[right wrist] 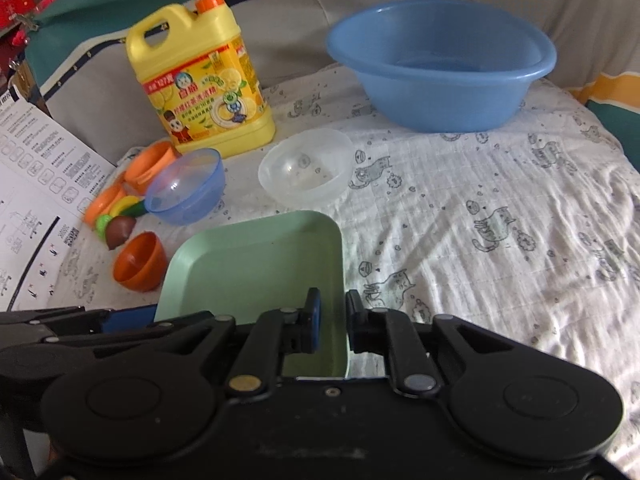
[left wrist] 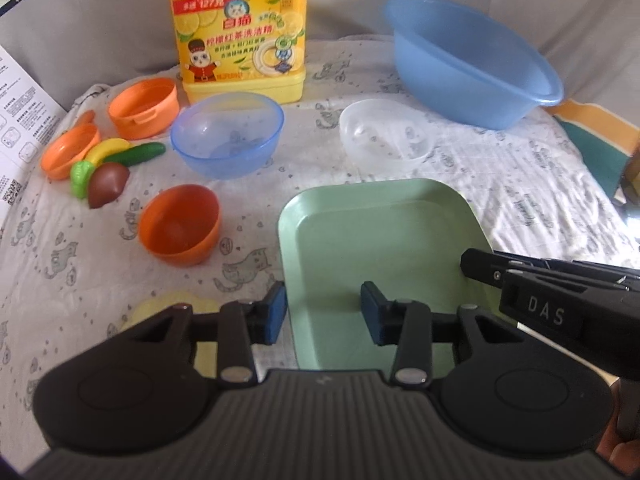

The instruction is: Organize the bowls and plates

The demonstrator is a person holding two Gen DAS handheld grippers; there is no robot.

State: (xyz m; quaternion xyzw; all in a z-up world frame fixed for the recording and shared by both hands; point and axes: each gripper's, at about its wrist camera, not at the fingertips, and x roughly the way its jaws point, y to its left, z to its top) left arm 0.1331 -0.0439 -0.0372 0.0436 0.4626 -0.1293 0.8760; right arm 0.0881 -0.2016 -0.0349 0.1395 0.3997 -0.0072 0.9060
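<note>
A pale green square plate (left wrist: 380,240) (right wrist: 260,264) lies in front of both grippers on the cat-print cloth. My right gripper (right wrist: 332,320) is shut on the plate's right rim and shows as black fingers (left wrist: 480,268) in the left wrist view. My left gripper (left wrist: 324,312) straddles the plate's left rim, one blue pad outside and one inside, with a wide gap, so it stands open. Beyond the plate are an orange bowl (left wrist: 180,224) (right wrist: 140,260), a translucent blue bowl (left wrist: 228,140) (right wrist: 188,188) and a clear bowl (left wrist: 386,136) (right wrist: 306,168).
A large blue basin (left wrist: 472,60) (right wrist: 440,64) stands at the back right, a yellow detergent bottle (left wrist: 240,28) (right wrist: 200,80) at the back. Orange cups (left wrist: 144,106) and toy food (left wrist: 108,164) crowd the left. A printed sheet (right wrist: 32,184) leans at the left edge. Something pale yellow (left wrist: 172,308) lies under my left gripper.
</note>
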